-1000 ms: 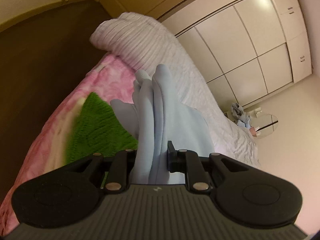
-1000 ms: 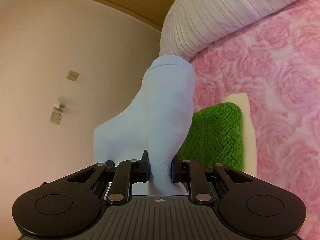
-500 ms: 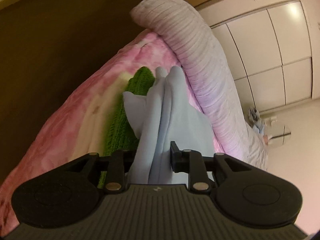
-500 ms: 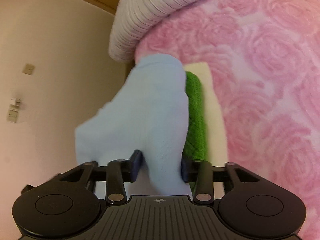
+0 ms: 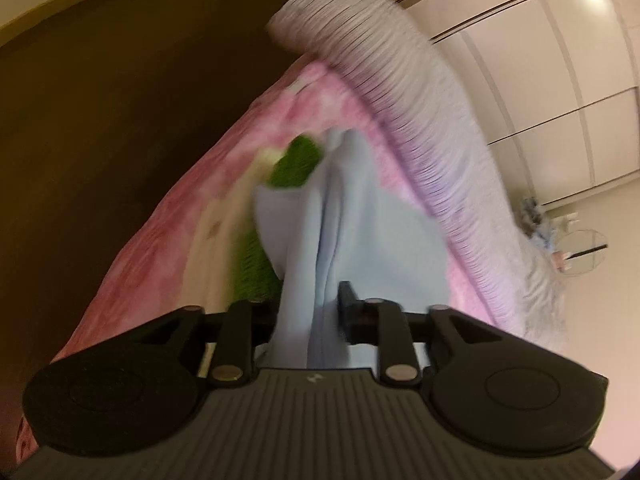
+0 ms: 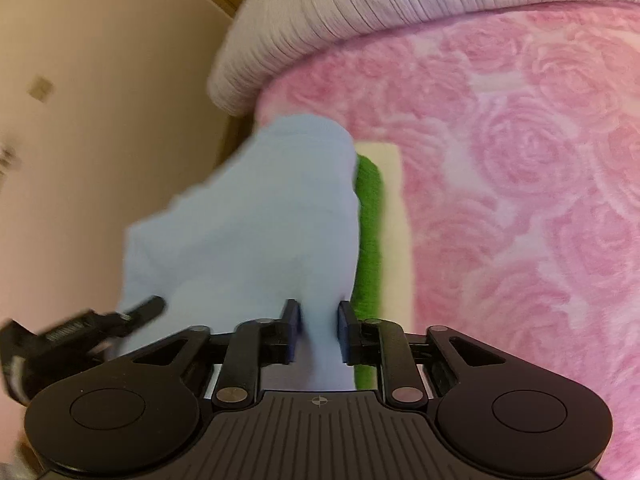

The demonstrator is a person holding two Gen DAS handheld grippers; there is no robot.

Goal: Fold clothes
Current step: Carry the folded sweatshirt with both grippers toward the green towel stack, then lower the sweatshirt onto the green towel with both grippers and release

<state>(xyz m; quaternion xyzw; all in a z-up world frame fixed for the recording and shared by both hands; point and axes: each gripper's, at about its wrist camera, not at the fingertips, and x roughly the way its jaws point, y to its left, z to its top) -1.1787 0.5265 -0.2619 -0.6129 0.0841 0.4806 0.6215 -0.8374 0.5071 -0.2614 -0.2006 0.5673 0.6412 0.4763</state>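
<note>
Pink rose blanket (image 6: 520, 200), ribbed grey duvet (image 5: 420, 128), wardrobe (image 5: 560, 92)

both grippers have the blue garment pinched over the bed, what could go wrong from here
1. The light blue garment hangs bunched from the right gripper and left gripper; laid down like this, it may crease rather than fold flat.
2. It hangs close to the green knit on the cream piece, so lowering it might drag or cover that stack.
3. Both views are motion-blurred; fast moves could slip the fabric.
</note>
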